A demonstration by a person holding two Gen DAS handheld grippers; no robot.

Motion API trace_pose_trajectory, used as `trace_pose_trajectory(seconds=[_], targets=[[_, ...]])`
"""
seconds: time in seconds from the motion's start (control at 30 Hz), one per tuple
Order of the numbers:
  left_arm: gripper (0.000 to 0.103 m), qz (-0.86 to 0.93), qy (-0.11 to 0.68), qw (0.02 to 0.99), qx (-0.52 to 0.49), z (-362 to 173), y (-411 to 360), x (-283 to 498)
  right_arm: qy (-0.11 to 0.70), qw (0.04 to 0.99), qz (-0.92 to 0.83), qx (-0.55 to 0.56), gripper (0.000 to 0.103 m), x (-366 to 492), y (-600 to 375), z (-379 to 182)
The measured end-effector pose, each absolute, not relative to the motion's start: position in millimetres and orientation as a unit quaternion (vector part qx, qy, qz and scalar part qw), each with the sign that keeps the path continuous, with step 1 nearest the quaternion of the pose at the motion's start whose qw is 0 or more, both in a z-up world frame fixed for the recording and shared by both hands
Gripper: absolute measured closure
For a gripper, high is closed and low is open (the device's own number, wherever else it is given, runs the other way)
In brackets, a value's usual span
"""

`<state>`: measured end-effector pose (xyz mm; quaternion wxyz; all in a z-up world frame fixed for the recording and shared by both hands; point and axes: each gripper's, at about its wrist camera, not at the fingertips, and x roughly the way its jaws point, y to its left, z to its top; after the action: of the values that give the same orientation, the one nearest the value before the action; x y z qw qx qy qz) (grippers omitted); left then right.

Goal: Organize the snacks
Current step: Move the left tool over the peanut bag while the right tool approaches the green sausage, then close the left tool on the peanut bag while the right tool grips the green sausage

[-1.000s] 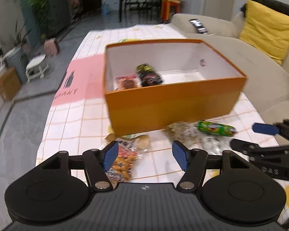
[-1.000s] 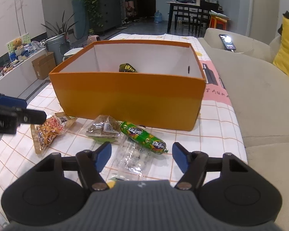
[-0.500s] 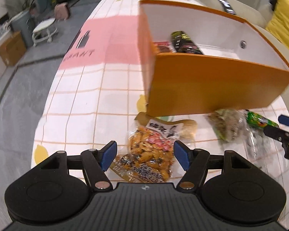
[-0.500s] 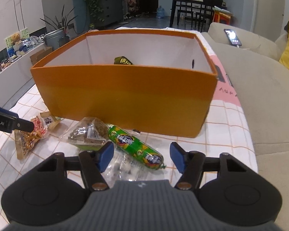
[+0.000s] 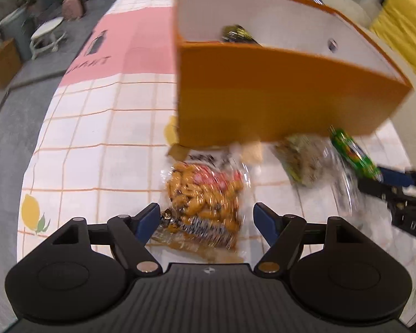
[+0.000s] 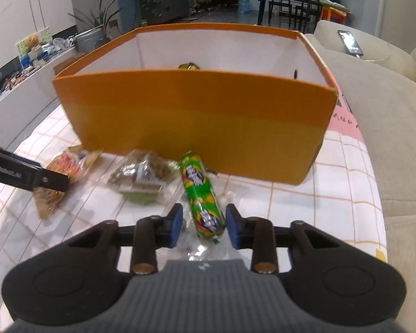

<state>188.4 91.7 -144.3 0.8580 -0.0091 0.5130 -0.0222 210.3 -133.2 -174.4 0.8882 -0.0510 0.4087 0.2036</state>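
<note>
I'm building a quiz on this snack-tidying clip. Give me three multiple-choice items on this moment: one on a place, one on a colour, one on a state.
1. Where does the green sausage-shaped snack lie?
A. inside the box
B. on the tablecloth in front of the box
C. on the sofa

2. What colour is the outside of the box?
A. orange
B. blue
C. grey

3. How does the left gripper stand?
A. shut on the green snack
B. shut with nothing in it
C. open, with the peanut snack bag between its fingers

Answers:
1 B: it rests on the checked tablecloth, near the box's front wall, between the fingers of the right gripper.
2 A: its outer walls are orange, its inside white.
3 C: both blue pads stand apart, the bag between them.
</note>
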Motion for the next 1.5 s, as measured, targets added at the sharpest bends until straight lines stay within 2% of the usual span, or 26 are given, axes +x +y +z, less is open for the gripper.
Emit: trace_pose_trajectory(seconds=[0.1, 0.23, 0.53, 0.7, 0.8, 0.9, 1.17, 1.27, 1.33, 1.5], targets=[[0.016, -0.02, 0.505, 0.862, 0.044, -146.8, 73.5, 183.9, 0.405, 0.888, 0.209, -0.06, 0.073, 205.0, -130.8, -173.8], [0.012, 0.021, 0.48, 0.877, 0.019, -146.9, 70.4, 183.2, 0.386, 0.897, 0.21, -0.055, 0.065, 203.8, -133.3, -166.7], [0.01, 0.012, 0.473, 0.878, 0.079, -155.9, 62.7, 191.6, 0.379, 0.896, 0.222, -0.06, 0.065, 217.2, -128.1, -168.8], [0.011, 0.003, 0.469, 0.88, 0.08, -159.5, 67.2, 189.1, 0.387, 0.892, 0.226, -0.058, 0.066, 218.3, -126.6, -174.3], [0.021, 0.004, 0.467, 0.88, 0.091, -160.3, 67.6, 188.8, 0.393, 0.89, 0.225, -0.055, 0.07, 220.4, -126.9, -175.7], [0.041, 0.019, 0.462, 0.88, 0.106, -159.3, 66.3, 189.0, 0.392, 0.891, 0.224, -0.055, 0.078, 221.9, -126.2, -176.6], [0.05, 0.021, 0.458, 0.88, 0.123, -152.4, 57.2, 184.0, 0.393, 0.89, 0.222, -0.064, 0.081, 217.4, -124.8, -176.6], [0.057, 0.016, 0.455, 0.881, 0.128, -145.8, 52.8, 179.4, 0.399, 0.887, 0.222, -0.065, 0.082, 214.8, -125.0, -175.9], [0.066, 0.013, 0.445, 0.885, 0.138, -138.9, 48.9, 176.6, 0.402, 0.886, 0.222, -0.068, 0.083, 212.1, -125.1, -174.6], [0.072, 0.001, 0.442, 0.892, 0.091, -123.2, 49.8, 172.9, 0.414, 0.882, 0.219, -0.055, 0.083, 206.9, -129.9, -170.6]])
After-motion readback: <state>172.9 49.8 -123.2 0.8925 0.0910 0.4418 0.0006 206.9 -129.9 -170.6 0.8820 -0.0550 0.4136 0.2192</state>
